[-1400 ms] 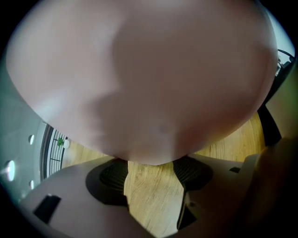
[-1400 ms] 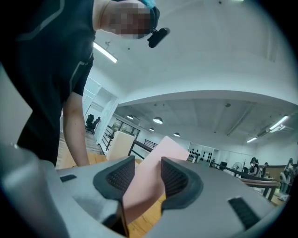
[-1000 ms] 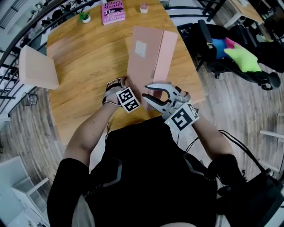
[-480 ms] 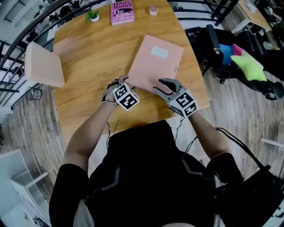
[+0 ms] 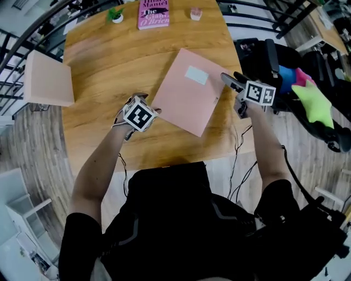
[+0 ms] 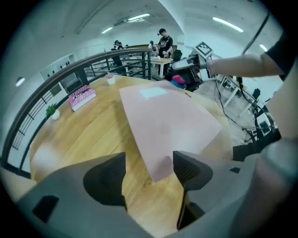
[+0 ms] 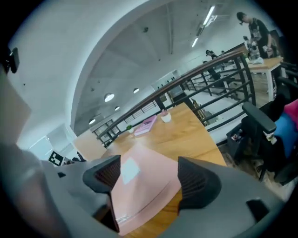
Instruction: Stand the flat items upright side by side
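A large pink flat book (image 5: 189,99) with a pale label lies flat and askew on the wooden table (image 5: 109,60). My left gripper (image 5: 153,111) sits at its left near corner. That corner (image 6: 158,169) lies between the opening jaws, beside the right pad (image 6: 188,169), and nothing is pinched. My right gripper (image 5: 230,82) hovers at the book's right edge, over the table's right side. Its jaws are opening, and the book (image 7: 139,195) shows ahead between them, untouched. A second pale pink flat item (image 5: 46,79) lies at the table's left edge.
A magenta book (image 5: 153,12), a small potted plant (image 5: 115,13) and a small cup (image 5: 196,12) sit at the far edge. A black chair (image 5: 285,60) holding blue and green things stands right of the table. A railing (image 6: 93,62) runs behind the table.
The pink book has gone from raised on edge to flat and turned askew. My right gripper let go at its near edge, swung out to its right side and opened wider. The left gripper stayed at the corner.
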Tool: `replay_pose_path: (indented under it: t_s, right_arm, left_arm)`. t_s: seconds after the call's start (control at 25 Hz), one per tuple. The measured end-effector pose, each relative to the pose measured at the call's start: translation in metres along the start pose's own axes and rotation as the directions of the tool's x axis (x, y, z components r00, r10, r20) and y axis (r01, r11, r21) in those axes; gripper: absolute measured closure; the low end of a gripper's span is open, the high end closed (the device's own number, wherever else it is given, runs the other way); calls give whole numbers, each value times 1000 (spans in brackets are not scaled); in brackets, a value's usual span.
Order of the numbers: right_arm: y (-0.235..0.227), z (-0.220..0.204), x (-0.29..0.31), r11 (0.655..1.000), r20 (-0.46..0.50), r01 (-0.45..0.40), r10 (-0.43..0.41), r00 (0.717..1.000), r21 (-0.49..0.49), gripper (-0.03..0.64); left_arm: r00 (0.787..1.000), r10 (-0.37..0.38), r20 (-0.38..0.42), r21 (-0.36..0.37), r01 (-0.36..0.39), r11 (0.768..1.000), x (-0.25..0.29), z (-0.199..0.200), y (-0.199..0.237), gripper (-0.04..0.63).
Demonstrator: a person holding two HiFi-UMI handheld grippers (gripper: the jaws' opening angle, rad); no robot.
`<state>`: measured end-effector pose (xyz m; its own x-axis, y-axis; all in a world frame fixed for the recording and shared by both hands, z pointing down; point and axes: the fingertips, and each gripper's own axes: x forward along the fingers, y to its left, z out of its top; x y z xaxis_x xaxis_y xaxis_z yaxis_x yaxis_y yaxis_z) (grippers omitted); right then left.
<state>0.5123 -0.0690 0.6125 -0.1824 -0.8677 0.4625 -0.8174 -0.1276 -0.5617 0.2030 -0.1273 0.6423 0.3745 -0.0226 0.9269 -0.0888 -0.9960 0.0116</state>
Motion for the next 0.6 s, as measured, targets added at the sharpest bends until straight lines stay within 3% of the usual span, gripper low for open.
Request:
replay_pose_path:
  t_s: [0.12, 0.28, 0.44, 0.6]
  right_arm:
    - [-30, -9, 23, 999, -130, -20, 25, 991, 35, 202]
    - [-49, -29, 47, 985, -251, -103, 135, 959, 135, 195]
    - [-53, -45, 58, 987, -357, -128, 153, 922, 93, 193]
    - [-49, -46, 59, 991, -392, -126, 134, 910, 46, 214]
  left_arm:
    - [998, -18, -52, 1, 18, 1000, 12, -5, -2, 274]
    - [995, -58, -81, -12, 57, 998, 14, -5, -2, 273]
    - [988, -84, -128, 2, 85, 996, 18, -6, -6, 275]
    - [984, -96, -151, 51, 104, 993, 19, -6, -11, 303]
